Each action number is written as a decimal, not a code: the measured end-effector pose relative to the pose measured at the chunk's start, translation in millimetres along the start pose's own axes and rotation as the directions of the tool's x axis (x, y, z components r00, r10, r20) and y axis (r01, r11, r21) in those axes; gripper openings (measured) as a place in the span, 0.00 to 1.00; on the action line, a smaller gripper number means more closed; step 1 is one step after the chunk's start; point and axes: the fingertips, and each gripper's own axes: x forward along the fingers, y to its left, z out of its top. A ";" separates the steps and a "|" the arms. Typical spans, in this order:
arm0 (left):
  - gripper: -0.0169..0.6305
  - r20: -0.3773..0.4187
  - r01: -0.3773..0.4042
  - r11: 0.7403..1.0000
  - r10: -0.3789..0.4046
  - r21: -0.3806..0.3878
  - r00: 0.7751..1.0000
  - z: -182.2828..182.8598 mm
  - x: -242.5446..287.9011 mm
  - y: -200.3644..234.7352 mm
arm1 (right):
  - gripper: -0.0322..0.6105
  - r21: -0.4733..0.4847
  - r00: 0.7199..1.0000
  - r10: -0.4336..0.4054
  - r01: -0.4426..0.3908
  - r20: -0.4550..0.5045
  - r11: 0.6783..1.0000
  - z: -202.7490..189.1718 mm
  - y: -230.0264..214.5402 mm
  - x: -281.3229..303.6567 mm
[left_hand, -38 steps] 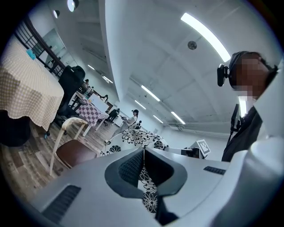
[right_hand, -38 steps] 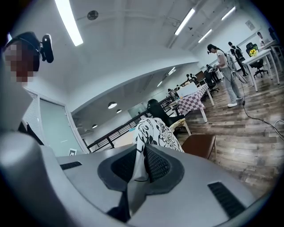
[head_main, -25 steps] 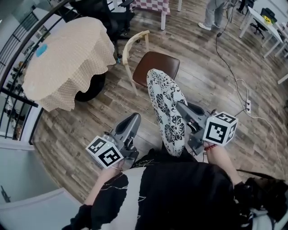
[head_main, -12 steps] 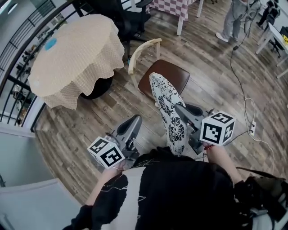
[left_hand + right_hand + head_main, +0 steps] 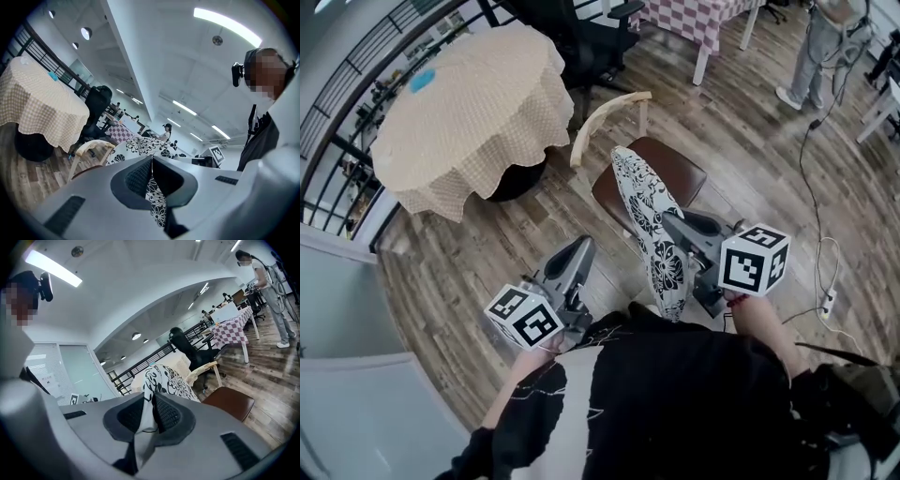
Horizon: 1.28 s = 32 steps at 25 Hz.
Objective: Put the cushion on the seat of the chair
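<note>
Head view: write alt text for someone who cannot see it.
A black-and-white floral cushion, held upright by the right gripper, hangs in front of a brown-seated wooden chair. The left gripper points toward it from the left. A round table with a beige checked cloth stands beyond.

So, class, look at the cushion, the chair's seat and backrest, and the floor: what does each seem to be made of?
Cushion: soft fabric, matte, black floral print on white; it droops and folds.
Seat: probably leather or vinyl, smooth brown with slight sheen.
Backrest: likely pale bent wood, one curved band.
Floor: wood or wood-look planks; grain and seams show.
</note>
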 end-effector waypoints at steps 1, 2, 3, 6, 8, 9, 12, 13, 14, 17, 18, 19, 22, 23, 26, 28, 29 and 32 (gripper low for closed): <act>0.05 0.002 -0.008 1.000 0.008 -0.009 1.000 -1.1 4.2 1.7 | 0.12 -0.002 1.000 0.005 -0.005 -0.008 1.000 2.5 -3.1 0.5; 0.05 0.004 -0.016 1.000 0.016 -0.020 1.000 -1.9 8.4 3.8 | 0.12 -0.003 1.000 0.011 -0.011 -0.015 1.000 5.0 -6.2 1.3; 0.05 0.008 -0.024 0.999 0.025 -0.033 1.000 -2.2 12.8 6.1 | 0.12 -0.002 1.000 0.017 -0.018 -0.021 1.000 7.5 -9.4 2.6; 0.05 0.015 -0.043 0.997 0.044 -0.066 0.999 0.4 26.9 14.3 | 0.12 0.000 0.999 0.029 -0.029 -0.045 1.000 16.8 -17.6 10.8; 0.05 0.013 -0.054 0.996 0.055 -0.074 0.998 -0.4 33.8 16.5 | 0.12 0.004 0.997 0.048 -0.048 -0.057 0.999 19.8 -21.2 17.3; 0.05 0.009 -0.059 0.995 0.059 -0.076 0.998 -2.7 35.8 15.6 | 0.12 0.007 0.996 0.058 -0.057 -0.063 0.998 19.2 -22.6 19.2; 0.05 -0.004 -0.066 0.995 0.066 -0.076 0.998 -11.0 39.2 9.8 | 0.12 0.029 0.994 0.079 -0.077 -0.076 0.997 14.3 -28.6 22.1; 0.05 -0.010 -0.066 0.995 0.065 -0.072 0.998 -13.1 41.2 8.5 | 0.12 0.040 0.993 0.088 -0.085 -0.074 0.996 13.3 -31.5 23.0; 0.05 -0.016 -0.067 0.995 0.066 -0.068 0.998 -14.6 43.9 8.1 | 0.12 0.051 0.993 0.099 -0.096 -0.070 0.994 12.5 -34.6 24.2; 0.05 -0.028 -0.081 0.995 0.079 -0.063 0.996 -17.0 54.6 10.0 | 0.12 0.075 0.991 0.110 -0.105 -0.072 0.992 10.5 -43.0 27.3; 0.05 -0.035 -0.083 0.995 0.081 -0.062 0.996 -17.6 58.1 9.6 | 0.12 0.082 0.991 0.111 -0.105 -0.076 0.991 10.2 -44.6 28.2; 0.05 -0.043 -0.081 0.995 0.079 -0.059 0.996 -18.3 61.3 8.3 | 0.12 0.086 0.990 0.113 -0.106 -0.079 0.991 10.1 -45.2 29.0; 0.05 -0.063 -0.068 0.997 0.065 -0.042 0.996 -19.3 68.5 6.3 | 0.12 0.076 0.990 0.116 -0.110 -0.086 0.991 10.7 -44.8 31.9; 0.05 -0.064 -0.063 0.997 0.061 -0.043 0.996 -19.1 71.0 7.1 | 0.12 0.066 0.989 0.115 -0.109 -0.089 0.992 10.4 -45.4 33.3; 0.05 -0.082 -0.053 0.997 0.049 -0.050 0.995 -21.5 79.2 12.2 | 0.12 0.041 0.989 0.098 -0.094 -0.110 0.995 4.7 -52.2 40.6; 0.05 -0.101 -0.050 0.997 0.045 -0.050 0.994 -23.4 84.4 17.0 | 0.12 0.040 0.988 0.088 -0.083 -0.130 0.996 -1.0 -57.9 46.9; 0.05 -0.108 -0.050 0.997 0.044 -0.052 0.993 -23.7 86.8 19.6 | 0.12 0.044 0.987 0.086 -0.080 -0.139 0.996 -3.7 -60.0 49.7; 0.05 -0.122 -0.045 0.997 0.037 -0.065 0.992 -26.9 91.3 25.0 | 0.12 0.053 0.985 0.076 -0.068 -0.156 0.996 -10.4 -64.1 53.5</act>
